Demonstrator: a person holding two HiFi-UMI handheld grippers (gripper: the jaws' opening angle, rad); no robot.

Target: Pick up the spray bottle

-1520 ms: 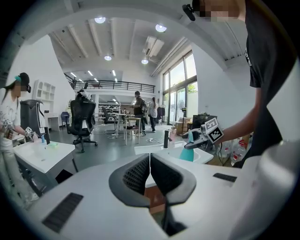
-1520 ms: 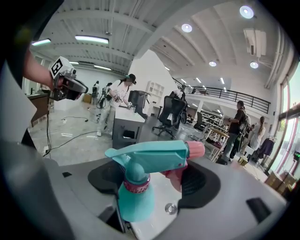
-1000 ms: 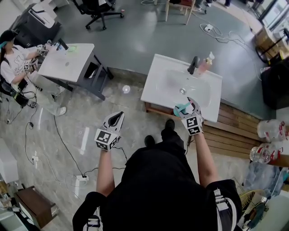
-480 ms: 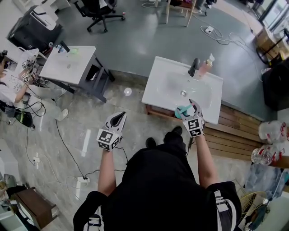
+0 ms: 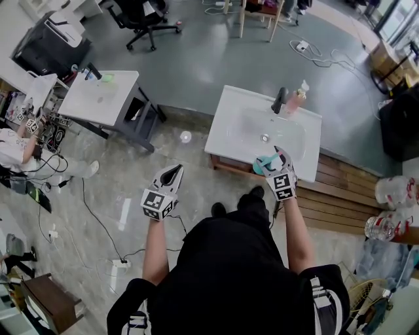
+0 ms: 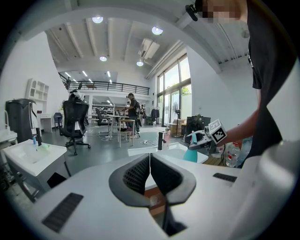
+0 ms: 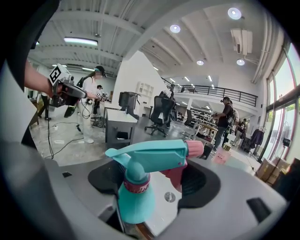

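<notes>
Hardly anything has changed around the spray bottle in the last second. The right gripper has it clamped by the neck just as before, its teal head and pink nozzle crossing between the wide-set jaws, and it sits in the same spot over the near rim of the sink. The left gripper has stayed put as well, out over the floor and well apart from the sink, with its jaws pressed together on nothing. The only real shift is far off: the seated person has slid toward the left edge of the head view.

To my eye the grasp is settled and the pick is all but done. Whether the bottle's base is clear of the rim I cannot tell.

On the sink's far side, a dark tap stands just beside a pink soap bottle. A wooden platform runs to the right of the sink. A 2nd white sink stands off to the left, with an office chair on the grey floor beyond it.
</notes>
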